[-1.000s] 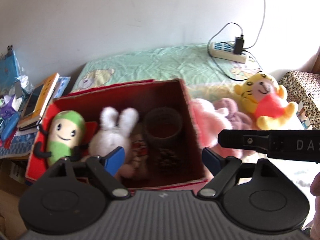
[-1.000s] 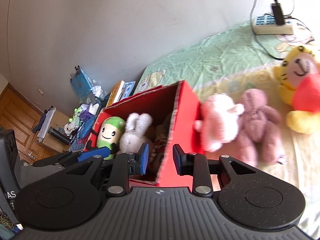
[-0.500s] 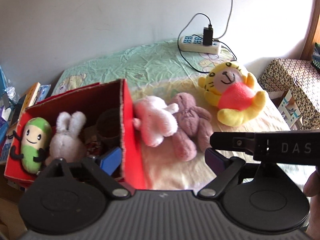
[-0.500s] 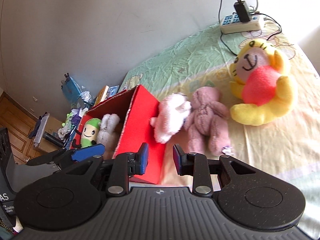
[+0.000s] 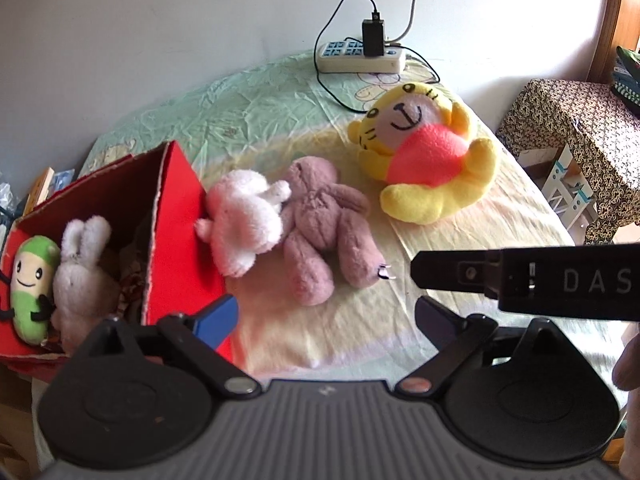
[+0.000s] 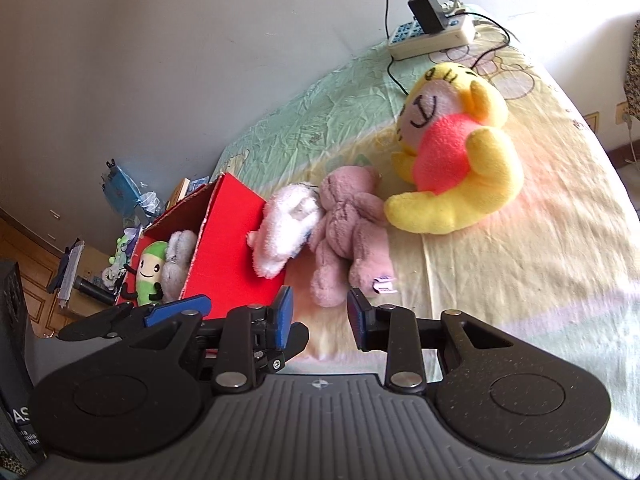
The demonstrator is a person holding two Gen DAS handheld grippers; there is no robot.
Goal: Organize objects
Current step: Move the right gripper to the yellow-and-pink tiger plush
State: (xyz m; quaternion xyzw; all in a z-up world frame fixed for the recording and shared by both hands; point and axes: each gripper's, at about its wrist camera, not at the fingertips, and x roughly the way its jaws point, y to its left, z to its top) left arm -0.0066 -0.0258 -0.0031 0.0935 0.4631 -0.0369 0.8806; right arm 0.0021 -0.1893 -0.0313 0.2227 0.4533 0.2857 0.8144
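On the bed lie a white plush (image 5: 244, 220) (image 6: 286, 226), a mauve plush bear (image 5: 324, 228) (image 6: 348, 232) and a yellow tiger plush (image 5: 424, 160) (image 6: 456, 152). The white one leans against a red box (image 5: 176, 216) (image 6: 228, 232) that holds a green plush (image 5: 30, 284) (image 6: 150, 266) and a grey bunny (image 5: 80, 276) (image 6: 178, 260). My left gripper (image 5: 326, 316) hovers just short of the mauve bear, its jaws opening wide with nothing between them. My right gripper (image 6: 320, 316) sits near the bear's feet, jaws opening and empty; one of its fingers (image 5: 448, 270) crosses the left wrist view.
A power strip (image 5: 360, 56) (image 6: 432, 36) with a plugged charger and cables lies at the far end of the bed by the wall. A patterned covered stool (image 5: 576, 136) stands right of the bed. Books and clutter (image 6: 120, 192) sit left of the box.
Both grippers have swung from over the red box rightward toward the loose plush toys on the bed and dropped slightly. Both sets of jaws stand wider apart than before.
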